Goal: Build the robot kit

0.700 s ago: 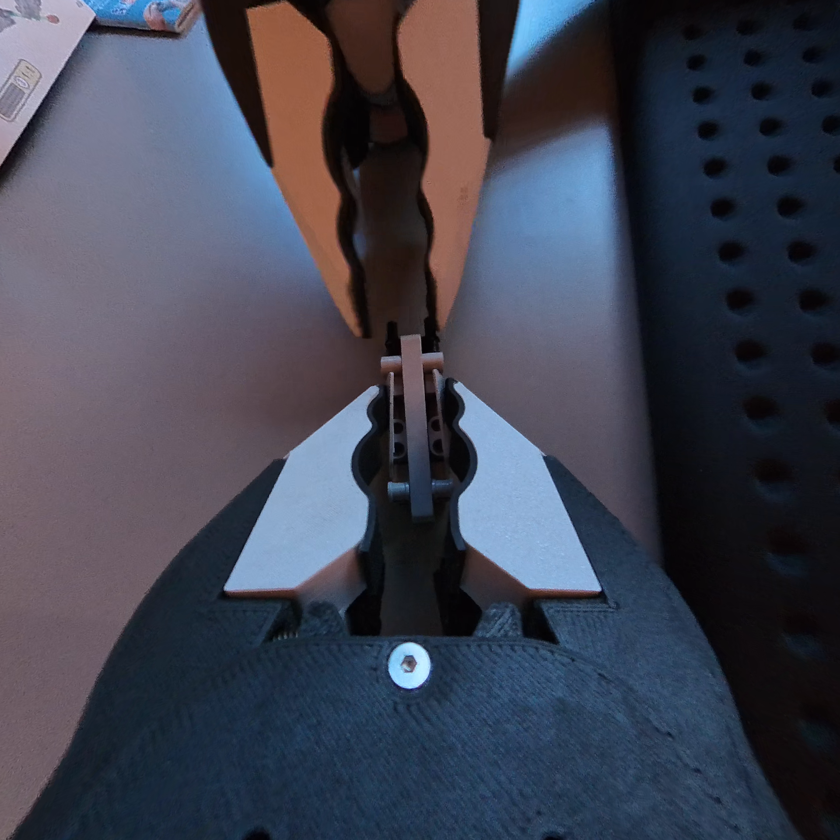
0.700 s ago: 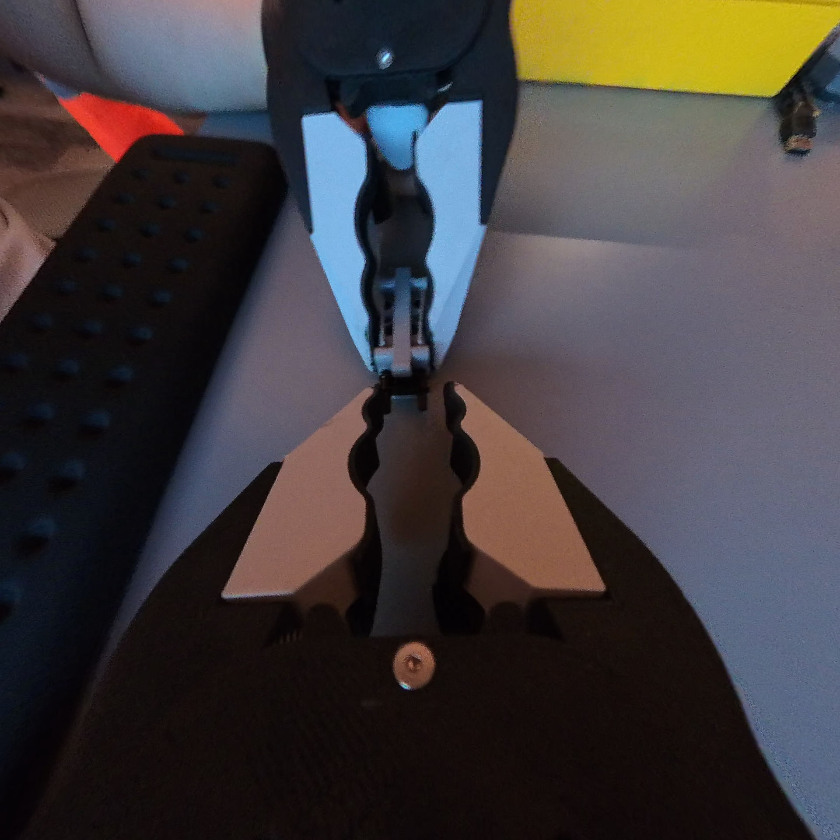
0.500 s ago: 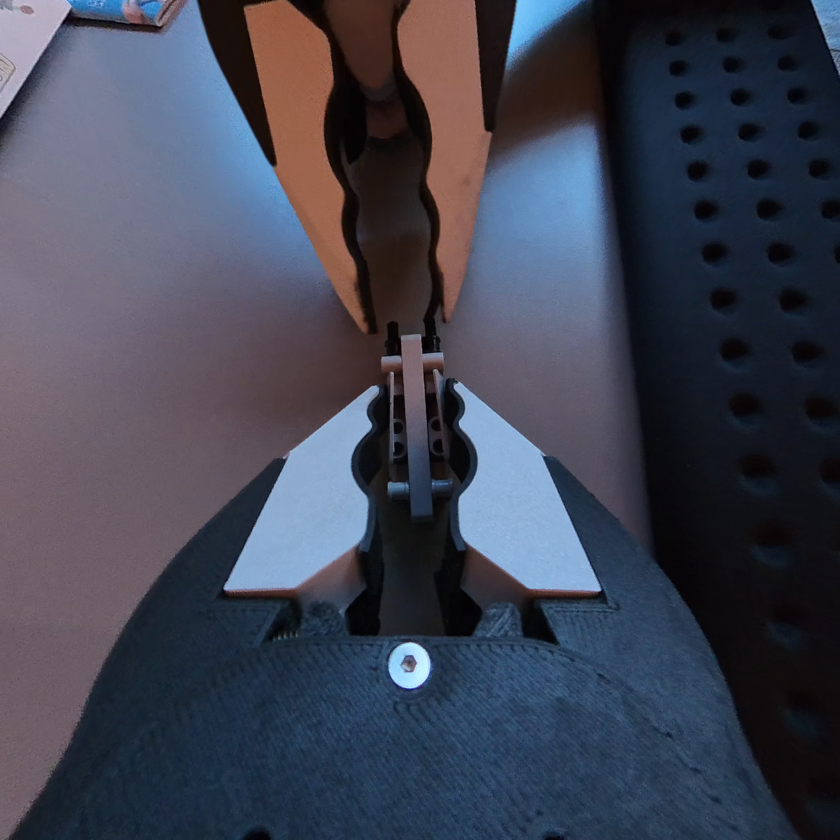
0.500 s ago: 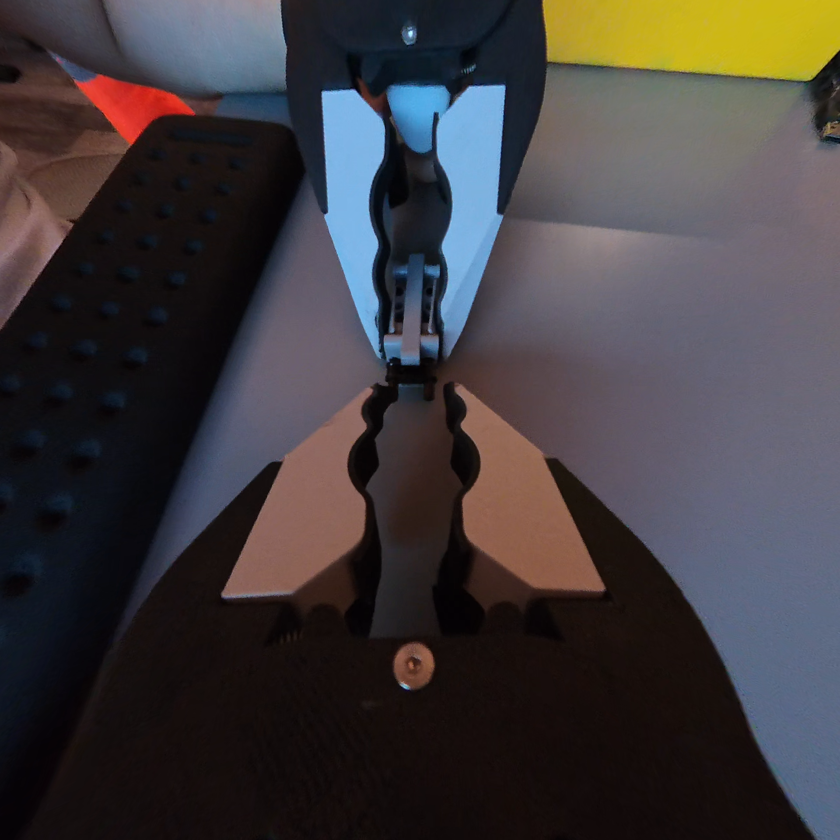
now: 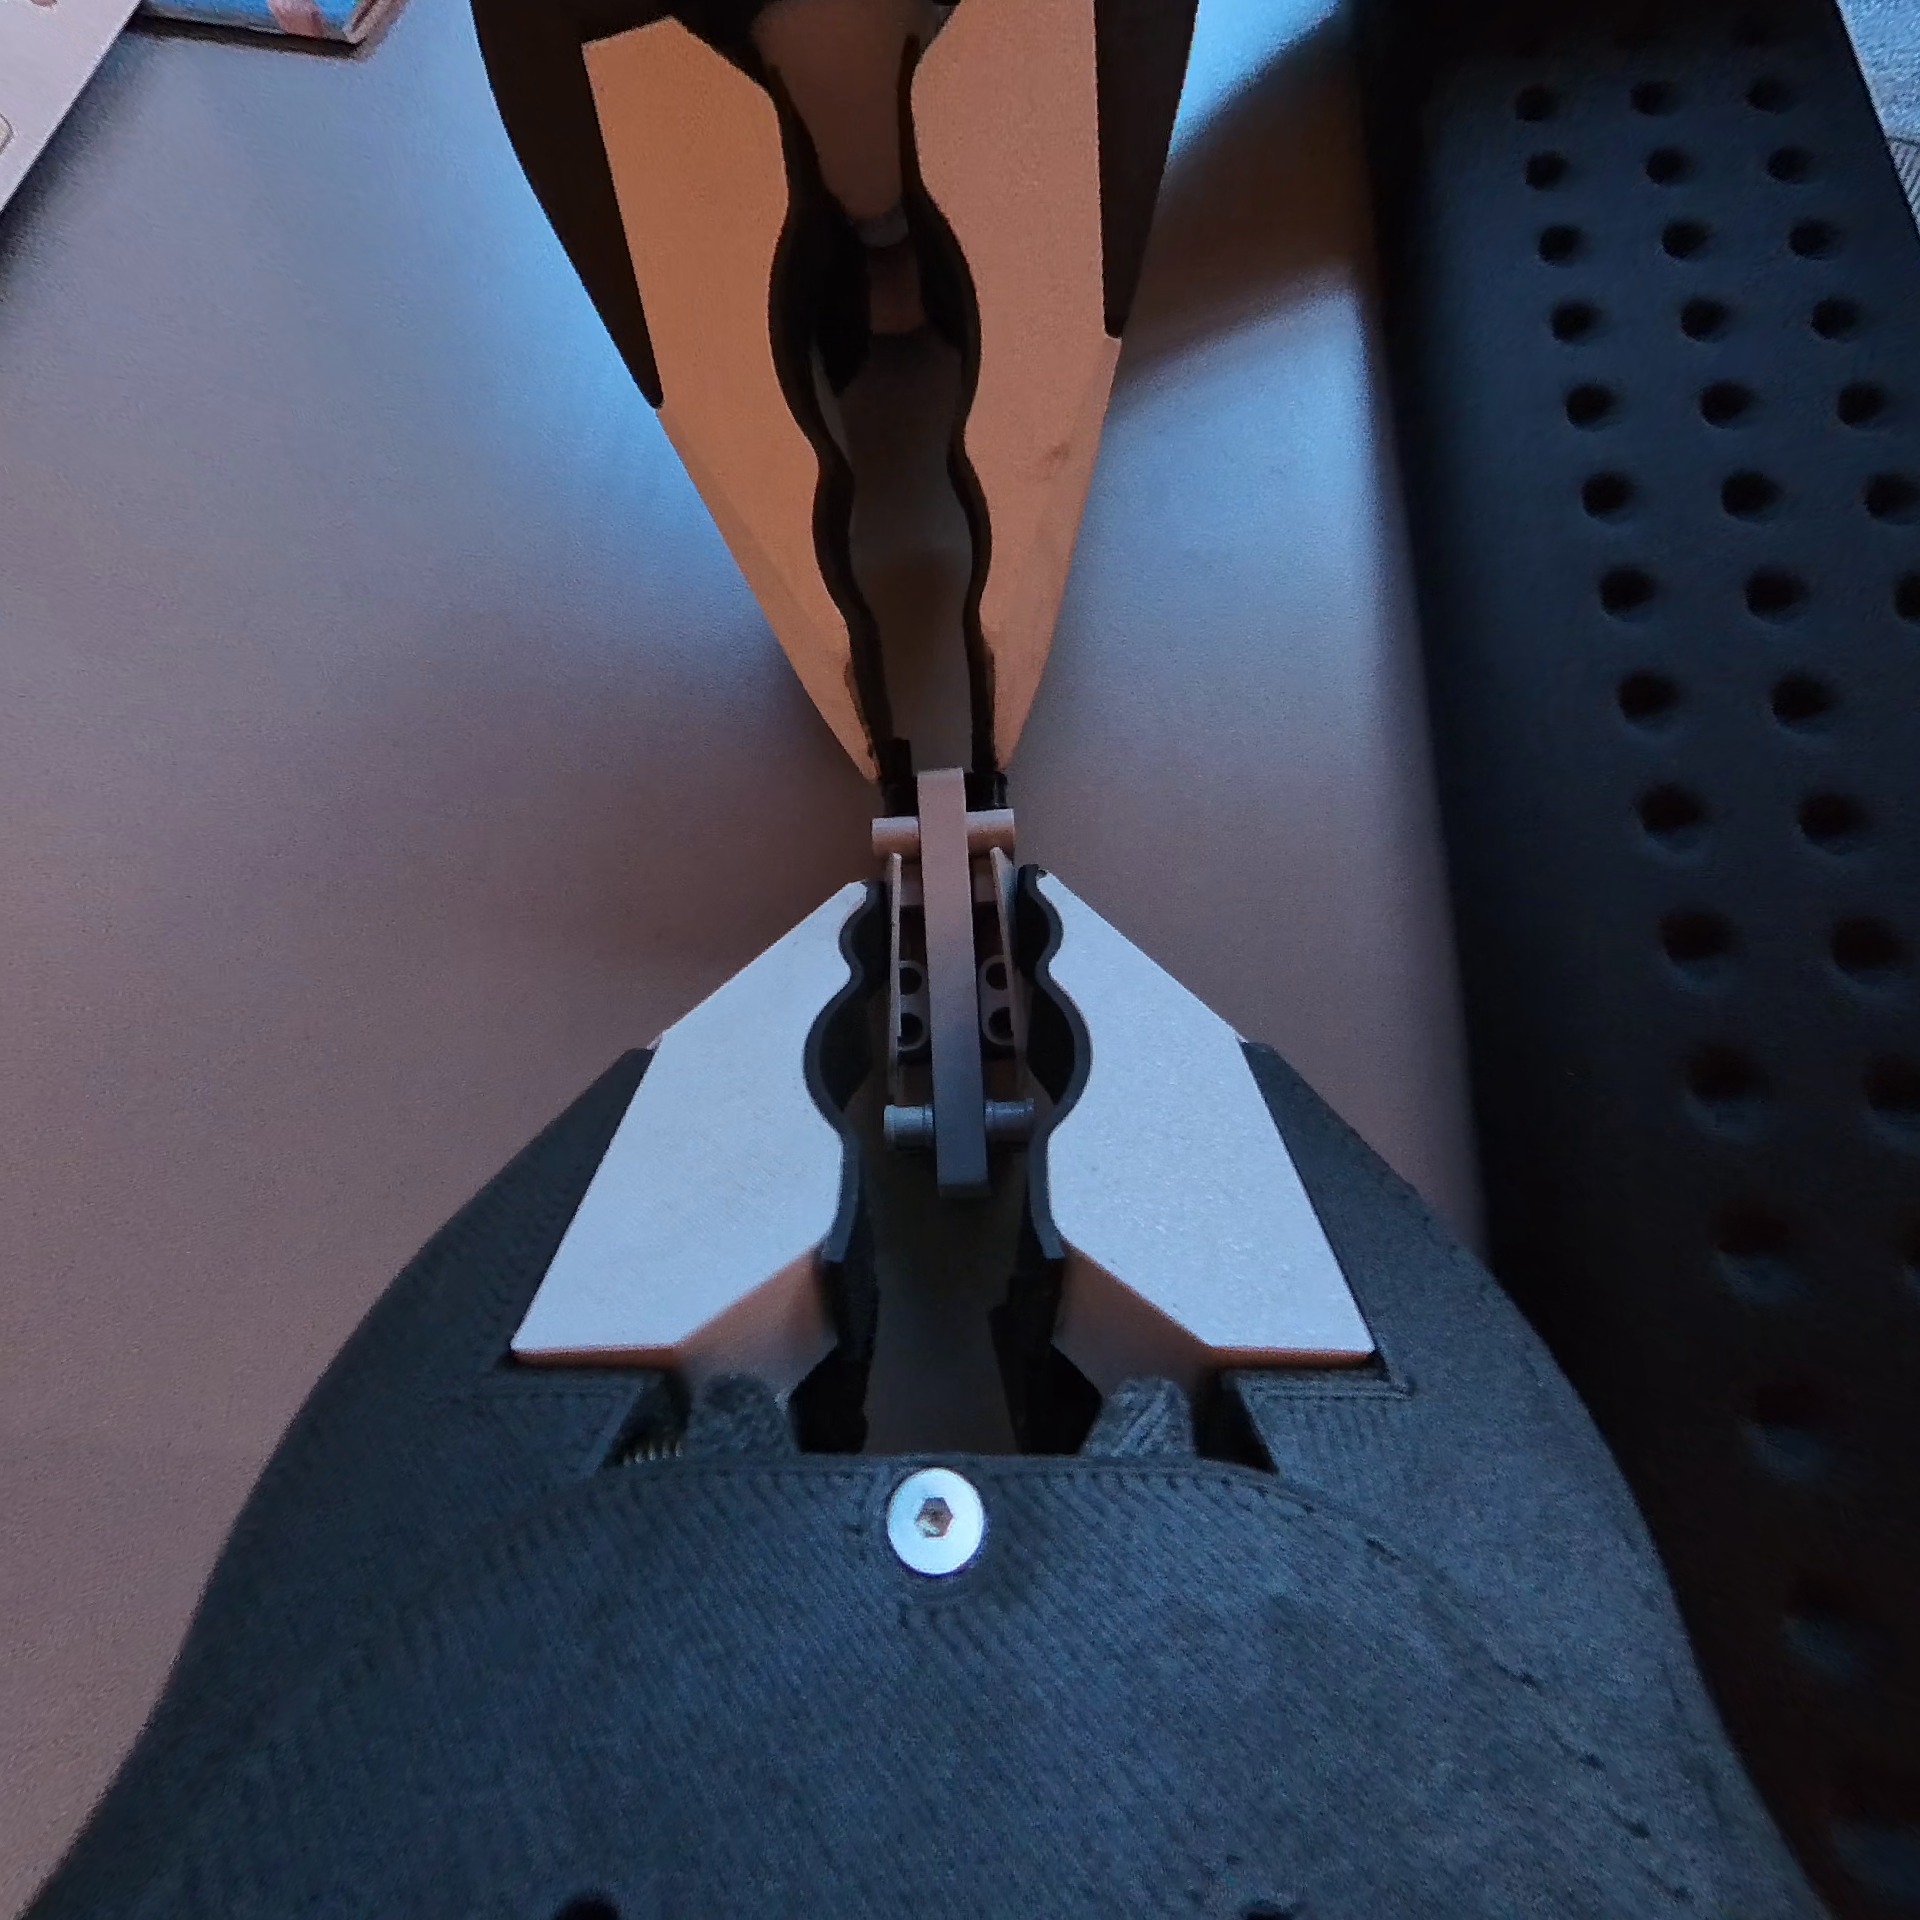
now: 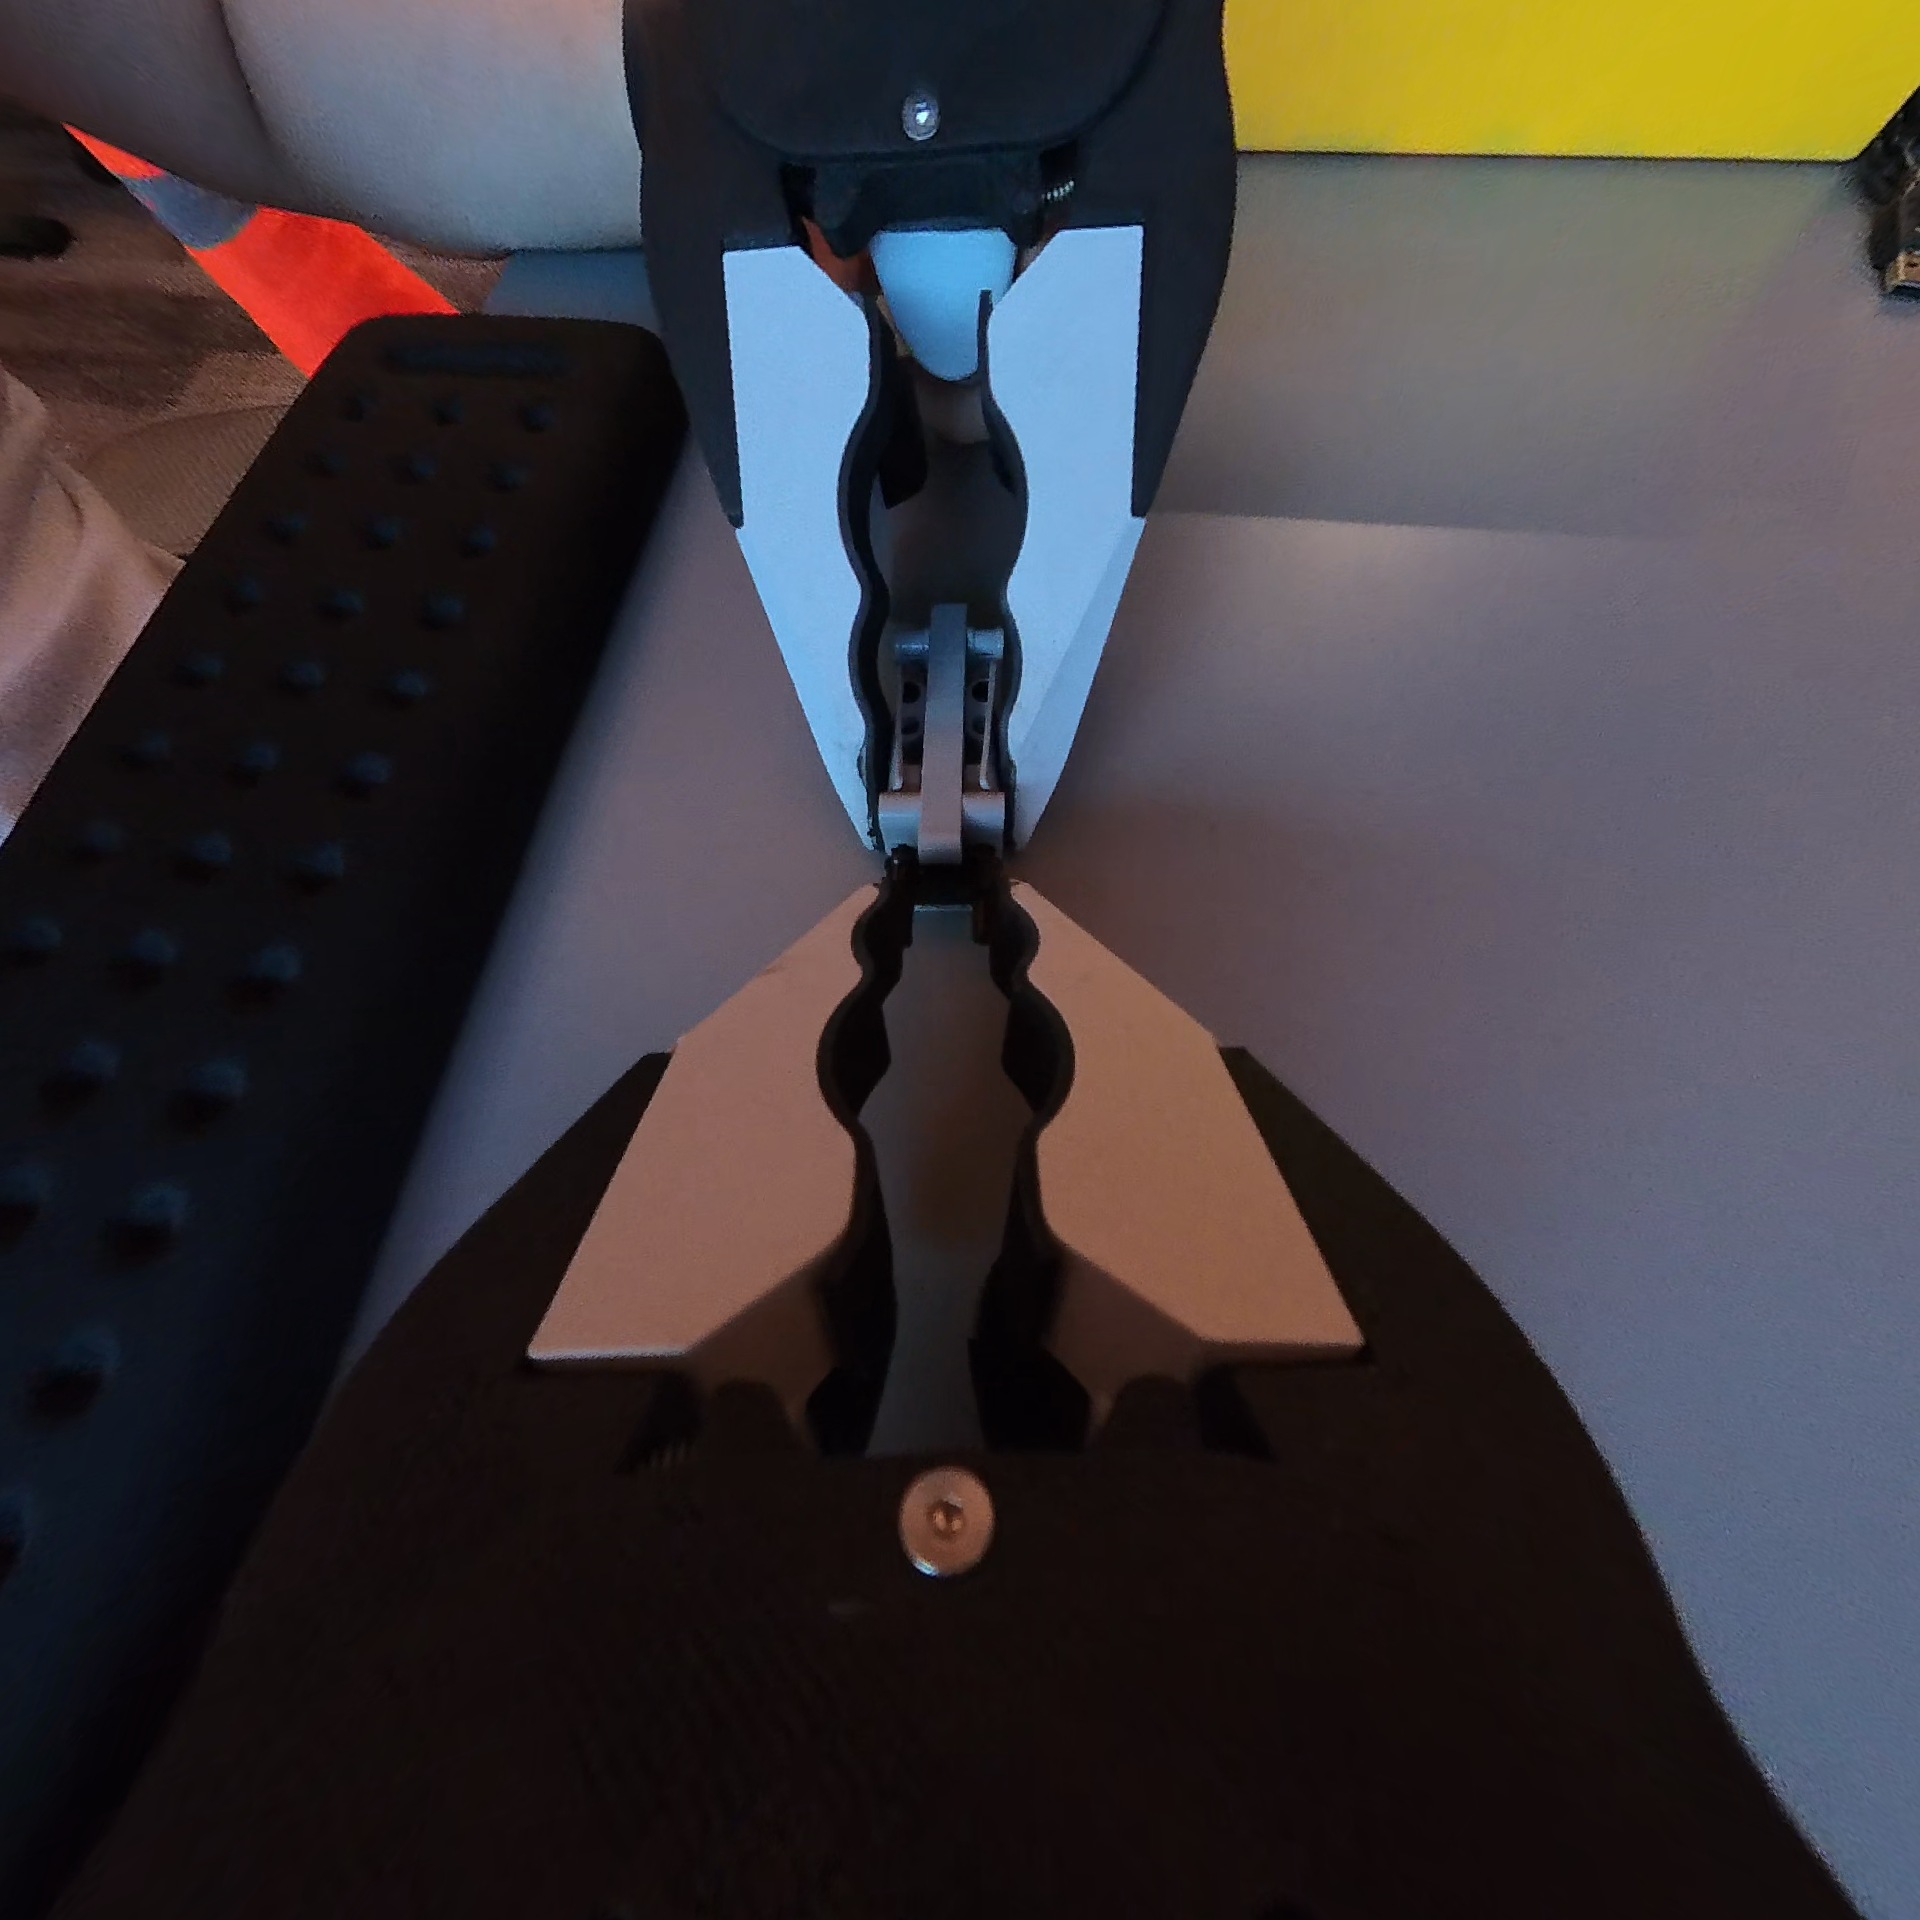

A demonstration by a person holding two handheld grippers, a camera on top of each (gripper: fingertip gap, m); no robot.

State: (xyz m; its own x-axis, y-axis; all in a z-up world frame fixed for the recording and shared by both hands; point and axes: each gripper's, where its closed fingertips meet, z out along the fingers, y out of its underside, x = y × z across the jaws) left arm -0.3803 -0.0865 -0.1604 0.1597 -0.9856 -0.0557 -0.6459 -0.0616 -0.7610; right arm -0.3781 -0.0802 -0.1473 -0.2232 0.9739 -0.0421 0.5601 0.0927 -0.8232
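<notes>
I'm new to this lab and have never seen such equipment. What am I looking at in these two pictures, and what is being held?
These are two hand-held grippers, each with two fingers and a camera looking forward along them. One picture comes from the left gripper, the other from the right gripper; each also shows the other gripper facing it, tip to tip.

The left gripper is shut on a small grey toy-brick assembly, a thin curved piece with pins and holed beams. The right gripper's tips pinch a small black part that meets the assembly's far end; what it is I cannot tell.

Below lies a grey table. Beside the grippers is a black mat with dots, and farther back a yellow box.
</notes>
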